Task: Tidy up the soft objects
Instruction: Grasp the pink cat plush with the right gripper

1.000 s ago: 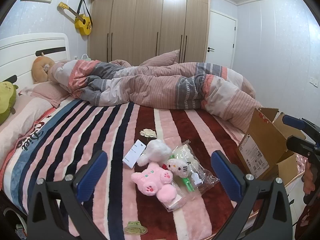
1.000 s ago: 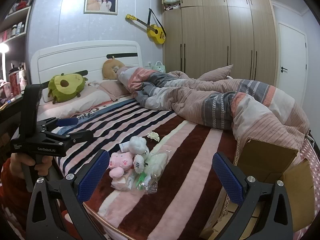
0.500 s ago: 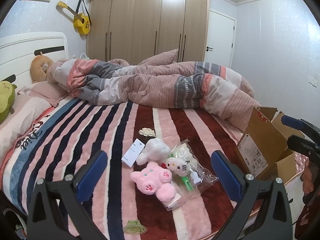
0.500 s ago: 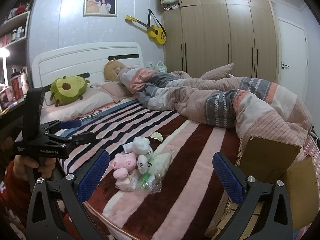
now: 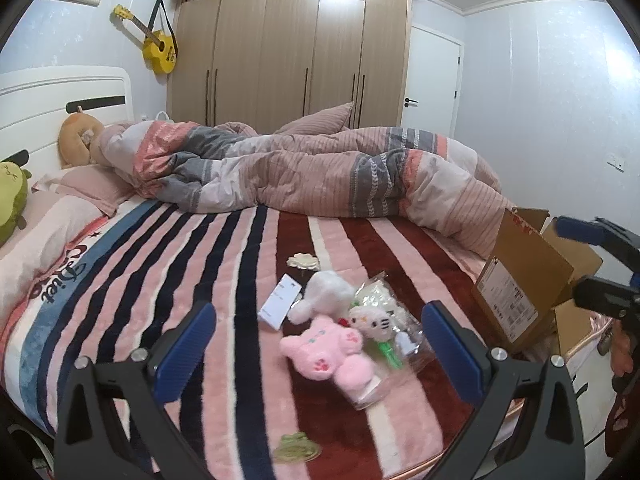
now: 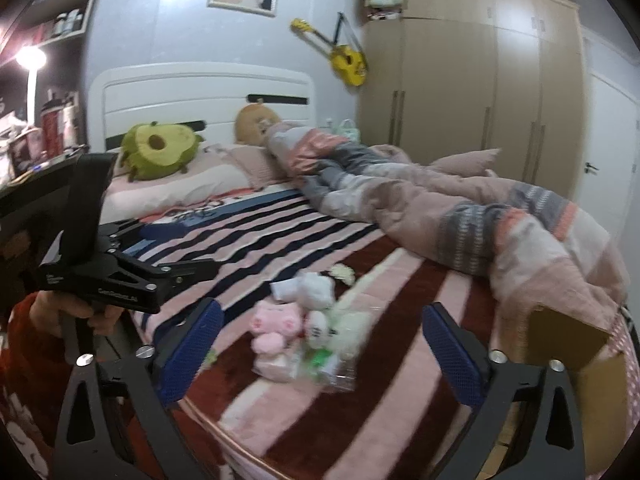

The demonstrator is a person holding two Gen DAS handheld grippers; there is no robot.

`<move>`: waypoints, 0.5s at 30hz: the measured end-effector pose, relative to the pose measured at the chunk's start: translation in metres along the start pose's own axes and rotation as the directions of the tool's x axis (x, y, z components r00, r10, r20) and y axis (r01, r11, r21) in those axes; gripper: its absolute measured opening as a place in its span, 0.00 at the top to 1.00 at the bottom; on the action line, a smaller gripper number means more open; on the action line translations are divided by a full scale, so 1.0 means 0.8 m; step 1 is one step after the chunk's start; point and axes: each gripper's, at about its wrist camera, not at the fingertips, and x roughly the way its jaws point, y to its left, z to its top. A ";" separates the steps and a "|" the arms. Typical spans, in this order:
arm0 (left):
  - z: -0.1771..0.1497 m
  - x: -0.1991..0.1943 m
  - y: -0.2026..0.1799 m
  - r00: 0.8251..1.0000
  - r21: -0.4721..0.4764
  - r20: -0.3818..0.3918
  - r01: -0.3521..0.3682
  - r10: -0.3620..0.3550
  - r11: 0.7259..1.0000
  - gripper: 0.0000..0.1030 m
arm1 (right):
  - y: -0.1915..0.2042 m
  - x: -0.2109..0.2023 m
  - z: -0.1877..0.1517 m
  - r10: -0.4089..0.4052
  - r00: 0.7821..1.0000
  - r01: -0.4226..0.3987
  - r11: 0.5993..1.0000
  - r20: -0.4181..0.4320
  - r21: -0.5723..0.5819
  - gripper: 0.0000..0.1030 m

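Two wide-open grippers we hold over the striped pink bed blanket [image 5: 168,264]: left gripper [image 5: 320,340] empty, right gripper [image 6: 320,344] closing on nothing. Beneath lies the fluffy pink plush toy [image 5: 328,350] beside a brown cardboard box [image 5: 524,280].

The bed blanket [image 5: 168,272] is striped in pink, navy, maroon and white, with a blue band near the pillows. A pink plush toy [image 5: 328,348] lies beside a white plush toy [image 5: 326,294] and a white cat-face plush [image 5: 370,322] with a red bow. The rumpled duvet [image 5: 320,176] shows pink, grey and coral bands. The cardboard box [image 5: 524,280] is brown. The ukulele [image 5: 160,50] is yellow, the avocado plush [image 6: 160,154] green, the wardrobe [image 5: 296,44] light wood.
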 end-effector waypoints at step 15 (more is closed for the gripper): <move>-0.071 0.029 0.073 0.996 0.037 -0.091 -0.010 0.013 0.999 0.04 | 0.051 0.168 -0.072 0.191 0.958 -0.183 0.982 -0.215 0.055 0.28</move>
